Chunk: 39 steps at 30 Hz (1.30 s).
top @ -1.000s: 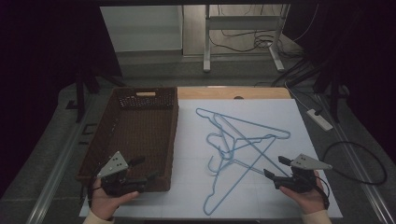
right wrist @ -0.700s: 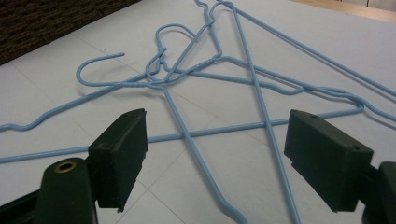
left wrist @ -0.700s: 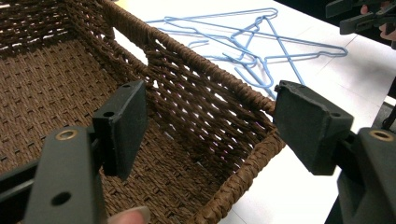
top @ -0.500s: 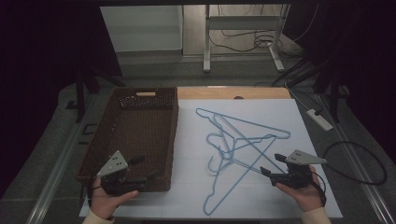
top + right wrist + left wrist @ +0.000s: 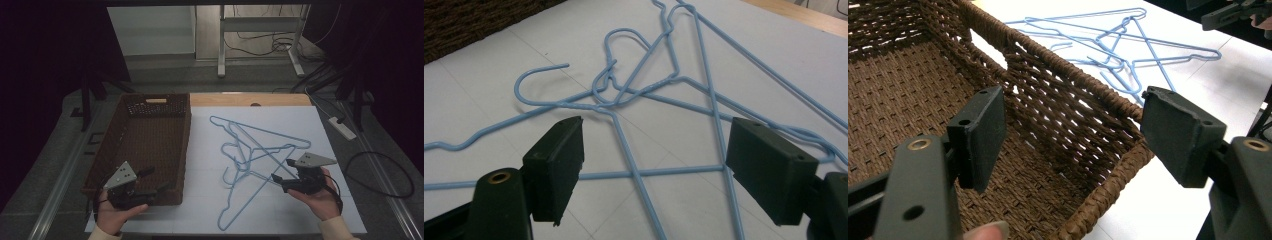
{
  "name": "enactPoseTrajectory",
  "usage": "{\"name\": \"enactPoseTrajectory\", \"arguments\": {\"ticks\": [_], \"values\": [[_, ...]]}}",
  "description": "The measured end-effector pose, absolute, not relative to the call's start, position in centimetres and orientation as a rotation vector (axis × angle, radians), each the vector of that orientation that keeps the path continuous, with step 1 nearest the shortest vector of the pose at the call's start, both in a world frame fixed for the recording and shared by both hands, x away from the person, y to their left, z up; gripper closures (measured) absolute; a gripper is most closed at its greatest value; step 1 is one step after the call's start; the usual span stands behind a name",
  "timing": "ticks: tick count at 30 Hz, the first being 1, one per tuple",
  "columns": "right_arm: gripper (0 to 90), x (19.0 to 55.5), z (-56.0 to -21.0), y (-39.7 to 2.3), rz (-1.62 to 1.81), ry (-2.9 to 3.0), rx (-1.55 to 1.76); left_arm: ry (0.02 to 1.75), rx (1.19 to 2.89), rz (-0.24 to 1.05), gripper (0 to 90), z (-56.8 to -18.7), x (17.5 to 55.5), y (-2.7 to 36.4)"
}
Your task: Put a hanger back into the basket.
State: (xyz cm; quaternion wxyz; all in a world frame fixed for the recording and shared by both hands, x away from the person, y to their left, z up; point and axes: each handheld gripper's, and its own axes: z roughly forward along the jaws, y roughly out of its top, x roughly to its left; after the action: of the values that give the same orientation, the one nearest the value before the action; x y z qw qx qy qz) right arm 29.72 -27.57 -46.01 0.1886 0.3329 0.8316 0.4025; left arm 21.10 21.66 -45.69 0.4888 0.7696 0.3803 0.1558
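Now | right claw open, nearer hangers | left claw open, unmoved

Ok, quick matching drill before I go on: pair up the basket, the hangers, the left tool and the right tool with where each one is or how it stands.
1 basket
2 hangers
3 left tool
4 right tool

A open, over the blue wires
B open, at the wicker rim's near corner
C tangled on the white sheet
D brown, left of the sheet

Pairs: 1-D, 2-C, 3-B, 4-A
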Motion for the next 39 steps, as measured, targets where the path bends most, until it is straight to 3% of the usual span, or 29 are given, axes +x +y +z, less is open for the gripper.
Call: {"name": "enactPoseTrajectory", "arguments": {"ticks": [22, 39], "values": [[26.9, 32.4, -46.2, -24.4, 0.954, 2.493, 0.892, 0.923, 1.868, 0.378, 27.5, -45.7, 21.1, 21.7], [36.3, 34.6, -48.3, -21.7, 0.738, 2.667, 0.860, 0.919, 1.867, 0.380, 27.6, -45.6, 21.0, 21.8]]}}
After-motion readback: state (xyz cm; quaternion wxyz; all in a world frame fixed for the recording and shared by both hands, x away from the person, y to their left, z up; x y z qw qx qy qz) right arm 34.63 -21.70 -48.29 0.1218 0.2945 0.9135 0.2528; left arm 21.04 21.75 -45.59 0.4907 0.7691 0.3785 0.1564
